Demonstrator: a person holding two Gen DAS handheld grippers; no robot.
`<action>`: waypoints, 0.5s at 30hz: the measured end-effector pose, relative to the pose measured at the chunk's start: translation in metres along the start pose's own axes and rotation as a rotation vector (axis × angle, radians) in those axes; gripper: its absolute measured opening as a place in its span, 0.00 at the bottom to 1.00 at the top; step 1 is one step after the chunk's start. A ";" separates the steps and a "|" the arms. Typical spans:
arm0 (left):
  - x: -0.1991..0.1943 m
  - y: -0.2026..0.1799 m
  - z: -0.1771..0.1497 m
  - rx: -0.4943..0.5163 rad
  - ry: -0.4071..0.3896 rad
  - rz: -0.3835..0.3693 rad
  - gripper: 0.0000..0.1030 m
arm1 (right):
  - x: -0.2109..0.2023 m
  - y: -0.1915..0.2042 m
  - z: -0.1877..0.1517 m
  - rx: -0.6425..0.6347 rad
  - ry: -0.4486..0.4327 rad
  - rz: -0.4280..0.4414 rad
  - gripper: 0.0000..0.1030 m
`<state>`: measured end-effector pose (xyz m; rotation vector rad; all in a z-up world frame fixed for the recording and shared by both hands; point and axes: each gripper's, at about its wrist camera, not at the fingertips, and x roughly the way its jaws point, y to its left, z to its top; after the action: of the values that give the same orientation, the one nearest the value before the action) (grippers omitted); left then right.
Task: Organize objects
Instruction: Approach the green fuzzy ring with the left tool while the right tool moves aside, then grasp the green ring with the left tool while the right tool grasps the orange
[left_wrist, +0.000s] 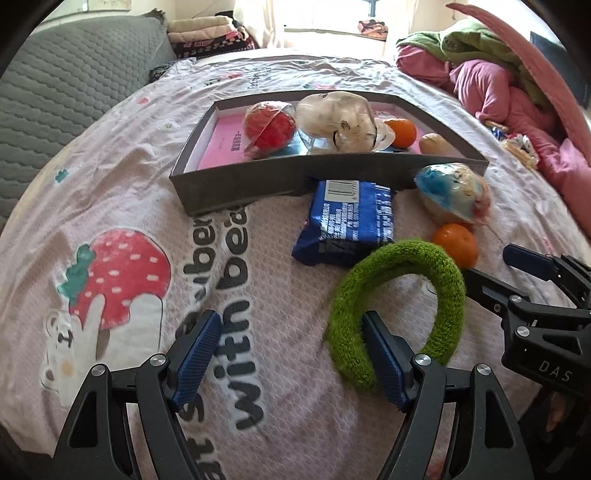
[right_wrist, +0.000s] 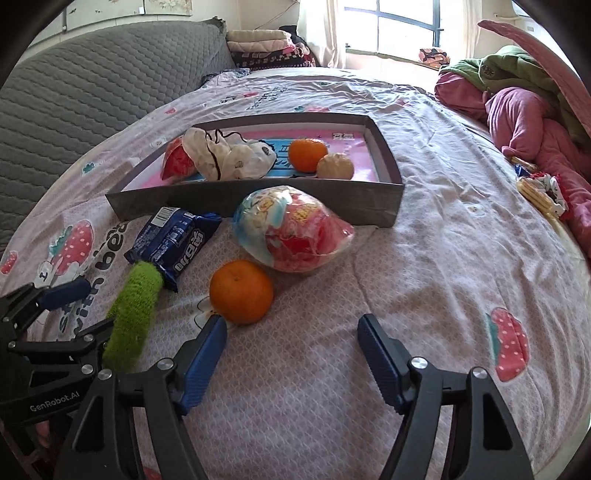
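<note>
A grey shallow box (left_wrist: 240, 188) (right_wrist: 258, 201) lies on the bed with a red bagged ball (left_wrist: 269, 127), a white cloth bag (left_wrist: 340, 122), an orange (left_wrist: 402, 132) and a tan ball inside. In front of it lie a blue snack pack (left_wrist: 347, 225) (right_wrist: 173, 242), a colourful bagged ball (left_wrist: 454, 194) (right_wrist: 295, 230), a loose orange (left_wrist: 455, 243) (right_wrist: 242, 291) and a green knitted ring (left_wrist: 399, 306) (right_wrist: 135, 314). My left gripper (left_wrist: 288, 354) is open, its right finger inside the ring. My right gripper (right_wrist: 291, 350) is open and empty, just before the loose orange.
A grey quilted headboard (left_wrist: 66, 85) runs along the left. Pink and green clothes (left_wrist: 498, 85) are heaped at the right, with small wrapped items (right_wrist: 535, 188) beside them. Folded blankets (right_wrist: 266, 44) sit at the far end under the window.
</note>
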<state>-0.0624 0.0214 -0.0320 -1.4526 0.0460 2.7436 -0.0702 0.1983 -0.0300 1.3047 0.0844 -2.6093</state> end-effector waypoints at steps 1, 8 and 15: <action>0.001 0.000 0.001 0.002 0.005 -0.002 0.78 | 0.002 0.002 0.001 0.002 0.000 0.009 0.69; 0.009 0.002 0.011 0.037 0.028 -0.025 0.78 | 0.008 0.017 0.004 -0.031 -0.010 0.057 0.59; 0.013 -0.006 0.013 0.090 0.018 -0.040 0.67 | 0.015 0.018 0.008 -0.035 -0.011 0.083 0.48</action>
<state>-0.0804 0.0281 -0.0352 -1.4397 0.1374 2.6603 -0.0811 0.1772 -0.0359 1.2545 0.0722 -2.5333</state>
